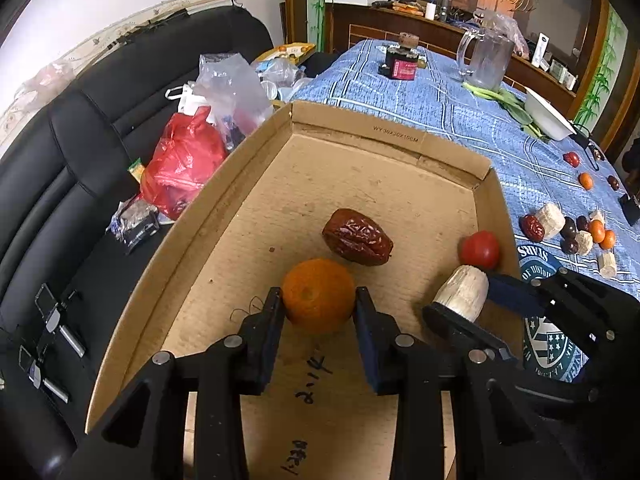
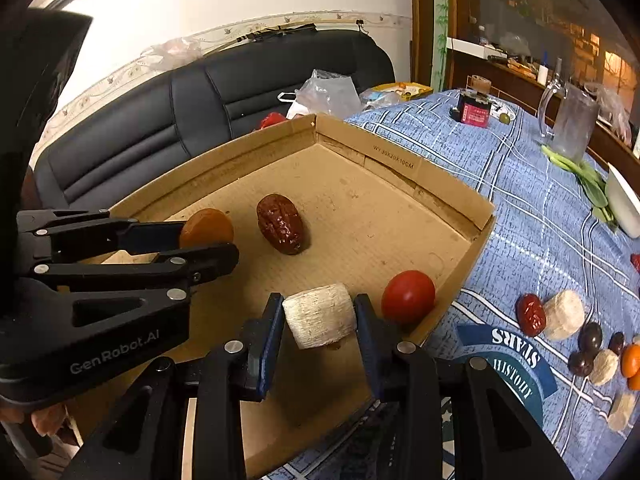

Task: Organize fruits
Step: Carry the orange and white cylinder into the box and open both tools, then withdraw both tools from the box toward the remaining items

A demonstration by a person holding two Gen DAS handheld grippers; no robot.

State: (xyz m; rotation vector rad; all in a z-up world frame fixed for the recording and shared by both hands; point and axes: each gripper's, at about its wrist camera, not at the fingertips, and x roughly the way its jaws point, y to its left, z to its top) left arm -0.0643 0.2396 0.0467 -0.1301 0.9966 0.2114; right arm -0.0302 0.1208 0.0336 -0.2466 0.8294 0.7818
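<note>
**Over the box: two pieces held for drop-off**

Over the cardboard box (image 1: 192, 264), an orange (image 1: 319, 295) is pinched by the left claw (image 1: 319, 312) and a pale cut chunk (image 2: 319, 315) by the right claw (image 2: 319, 320), likely for sorting. A red date (image 1: 357, 237) and tomato (image 1: 479, 249) are already inside; more fruit (image 2: 560, 320) is left on the desk (image 2: 520, 208).

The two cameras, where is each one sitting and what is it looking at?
Left wrist view: sits on the left gripper, looking into the cardboard box; its jaws hold the orange, with the right gripper beside.
Right wrist view: sits on the right gripper; its jaws hold the pale chunk.
Both show the wrinkled date, the red fruit and the blue tablecloth.
</note>
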